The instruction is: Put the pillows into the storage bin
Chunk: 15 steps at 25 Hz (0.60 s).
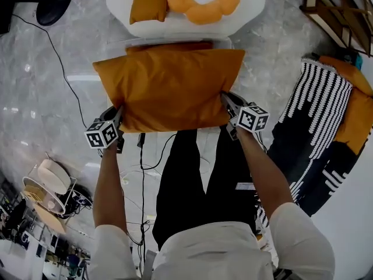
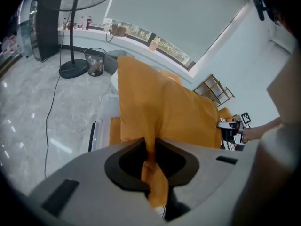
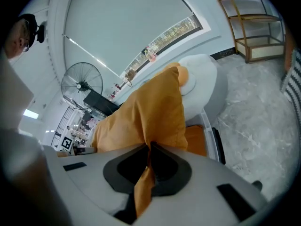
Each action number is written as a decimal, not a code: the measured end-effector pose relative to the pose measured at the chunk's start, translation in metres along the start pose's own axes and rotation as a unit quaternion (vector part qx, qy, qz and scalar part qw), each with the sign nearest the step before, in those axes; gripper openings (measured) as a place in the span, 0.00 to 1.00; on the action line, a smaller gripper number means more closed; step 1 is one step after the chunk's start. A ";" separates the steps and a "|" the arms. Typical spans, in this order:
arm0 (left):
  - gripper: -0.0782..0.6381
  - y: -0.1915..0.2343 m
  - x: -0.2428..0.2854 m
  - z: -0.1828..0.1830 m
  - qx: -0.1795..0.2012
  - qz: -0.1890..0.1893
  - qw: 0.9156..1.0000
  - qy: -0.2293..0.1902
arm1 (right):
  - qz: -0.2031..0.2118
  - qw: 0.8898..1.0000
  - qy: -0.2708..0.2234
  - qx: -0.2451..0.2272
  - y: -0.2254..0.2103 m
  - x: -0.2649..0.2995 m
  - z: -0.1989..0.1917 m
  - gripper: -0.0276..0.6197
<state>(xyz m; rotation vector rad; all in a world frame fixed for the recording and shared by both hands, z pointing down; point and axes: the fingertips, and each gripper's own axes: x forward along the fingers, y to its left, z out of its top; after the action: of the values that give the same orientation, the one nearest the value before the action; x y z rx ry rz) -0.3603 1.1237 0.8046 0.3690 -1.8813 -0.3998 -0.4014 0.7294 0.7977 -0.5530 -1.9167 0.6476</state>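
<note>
Rectangular orange fabric pillow point(image 1: 169, 86), translucent plastic bin point(image 2: 102, 121), glossy marbled floor point(image 1: 46, 98)

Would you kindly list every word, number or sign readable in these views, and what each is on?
No readable words or numbers anywhere.
Cube on the left gripper and cube on the right gripper: black-and-white square patterns only, no letters.
White tag on the trousers: too small to read.
Bottles on the window ledge: labels too small to read.
Orange pillow: no print.

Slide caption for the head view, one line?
Left gripper and right gripper each clamp a corner of the orange pillow above the clear storage bin.
</note>
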 end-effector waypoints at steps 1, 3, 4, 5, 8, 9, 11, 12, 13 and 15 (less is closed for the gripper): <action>0.20 0.005 0.004 -0.003 -0.001 0.008 1.000 0.005 | -0.003 1.000 0.004 0.002 -0.005 0.004 -0.004 0.10; 0.30 0.016 0.011 -0.006 0.002 0.038 0.999 0.004 | -0.020 1.000 0.011 0.004 -0.018 0.012 -0.012 0.11; 0.42 0.022 0.014 -0.005 0.006 0.057 0.998 -0.004 | -0.034 0.999 0.010 0.005 -0.025 0.015 -0.015 0.13; 0.48 0.025 0.016 -0.002 0.012 0.074 0.997 -0.017 | -0.049 0.999 0.004 0.006 -0.032 0.016 -0.017 0.15; 0.47 0.011 0.017 0.016 0.038 0.078 0.994 -0.060 | -0.065 0.997 -0.027 0.000 -0.028 0.017 -0.012 0.27; 0.47 -0.001 0.016 0.023 0.051 0.065 0.994 -0.072 | -0.058 0.998 -0.037 -0.009 -0.019 0.017 -0.008 0.31; 0.47 -0.030 0.009 0.041 0.082 0.038 0.991 -0.102 | -0.033 0.997 -0.054 -0.038 0.005 0.013 0.002 0.31; 0.47 -0.045 0.005 0.052 0.096 0.025 0.988 -0.121 | -0.022 0.996 -0.064 -0.053 0.016 0.008 0.008 0.32; 0.47 -0.062 -0.001 0.063 0.109 0.010 0.984 -0.141 | -0.012 0.995 -0.076 -0.068 0.027 0.003 0.016 0.32; 0.47 -0.096 -0.016 0.084 0.132 -0.025 0.974 -0.180 | 0.006 0.990 -0.102 -0.094 0.049 -0.012 0.034 0.32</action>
<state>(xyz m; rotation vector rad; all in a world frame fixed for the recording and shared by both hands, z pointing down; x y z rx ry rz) -0.4283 1.0532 0.7214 0.5511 -2.2936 -0.2606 -0.4231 0.7522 0.7461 -0.6373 -2.1834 0.5506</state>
